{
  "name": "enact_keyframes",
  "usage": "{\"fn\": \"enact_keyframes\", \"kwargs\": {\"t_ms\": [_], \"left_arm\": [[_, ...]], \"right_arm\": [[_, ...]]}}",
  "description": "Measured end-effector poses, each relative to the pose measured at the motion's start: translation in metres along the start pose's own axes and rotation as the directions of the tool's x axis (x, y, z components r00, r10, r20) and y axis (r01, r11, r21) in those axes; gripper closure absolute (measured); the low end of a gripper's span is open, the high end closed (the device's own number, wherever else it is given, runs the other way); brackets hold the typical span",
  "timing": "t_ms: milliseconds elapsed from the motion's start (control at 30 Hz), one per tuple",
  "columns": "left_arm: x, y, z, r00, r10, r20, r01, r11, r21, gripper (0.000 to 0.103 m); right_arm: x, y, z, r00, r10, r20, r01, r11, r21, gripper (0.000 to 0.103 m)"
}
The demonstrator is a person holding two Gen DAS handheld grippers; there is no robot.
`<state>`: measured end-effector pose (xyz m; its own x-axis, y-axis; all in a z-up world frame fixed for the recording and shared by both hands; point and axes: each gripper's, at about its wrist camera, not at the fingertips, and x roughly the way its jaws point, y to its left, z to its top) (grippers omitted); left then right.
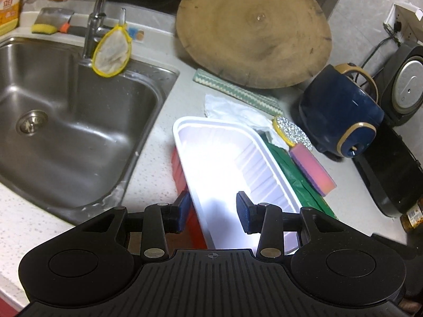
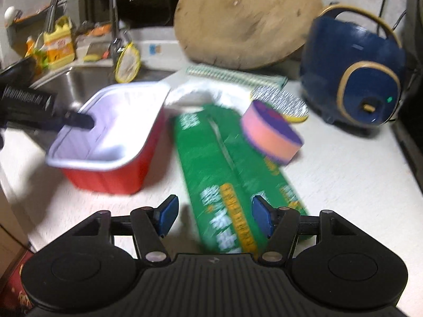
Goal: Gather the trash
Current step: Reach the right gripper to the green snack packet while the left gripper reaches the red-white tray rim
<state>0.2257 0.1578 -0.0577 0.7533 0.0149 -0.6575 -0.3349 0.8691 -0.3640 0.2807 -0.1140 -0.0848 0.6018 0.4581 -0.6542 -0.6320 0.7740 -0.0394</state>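
1. Our left gripper [image 1: 214, 211] straddles the near wall of the red tray [image 2: 105, 142], one finger inside, one outside; we cannot tell whether the pads press on it.
2. Our right gripper [image 2: 214, 218] hangs open over the green wrapper [image 2: 211, 163].
3. Both items sit on the counter [image 2: 343, 174] beside the sink [image 1: 66, 132]; a sponge [image 2: 269, 134] rests on the wrapper.

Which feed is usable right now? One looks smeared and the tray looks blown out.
Left wrist view: sharp, but glare whites out the tray floor; the sink and board read fine, with fisheye bending at the edges. Right wrist view: motion blur smears the green packet, sponge and tray, print unreadable; only the right tool looks crisp.
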Motion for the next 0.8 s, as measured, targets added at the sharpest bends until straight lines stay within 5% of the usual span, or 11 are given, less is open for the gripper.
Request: {"fn": "enact_keyframes", "kwargs": {"t_ms": [200,500,667,800], "left_arm": [[0.009,-0.02,-0.001,0.999,-0.033,-0.04,0.035,0.997,0.065,0.068],[0.017,-0.057,-0.018,0.988,-0.12,-0.099,0.134,0.979,0.156,0.068],[0.017,-0.06,-0.021,0.996,-0.053,-0.072,0.065,0.982,0.18,0.057],[0.017,-0.054,-0.019,0.998,-0.007,-0.056,0.016,0.988,0.157,0.059]], "right_arm": [[-0.015,-0.027,-0.009,0.999,-0.036,0.0,0.036,0.994,0.104,0.082],[-0.034,-0.066,-0.029,0.994,-0.112,-0.012,0.112,0.969,0.22,0.082],[-0.041,-0.064,-0.035,0.994,-0.11,-0.01,0.11,0.968,0.224,0.082],[-0.043,-0.06,-0.036,0.995,-0.101,-0.014,0.101,0.969,0.225,0.082]]}}
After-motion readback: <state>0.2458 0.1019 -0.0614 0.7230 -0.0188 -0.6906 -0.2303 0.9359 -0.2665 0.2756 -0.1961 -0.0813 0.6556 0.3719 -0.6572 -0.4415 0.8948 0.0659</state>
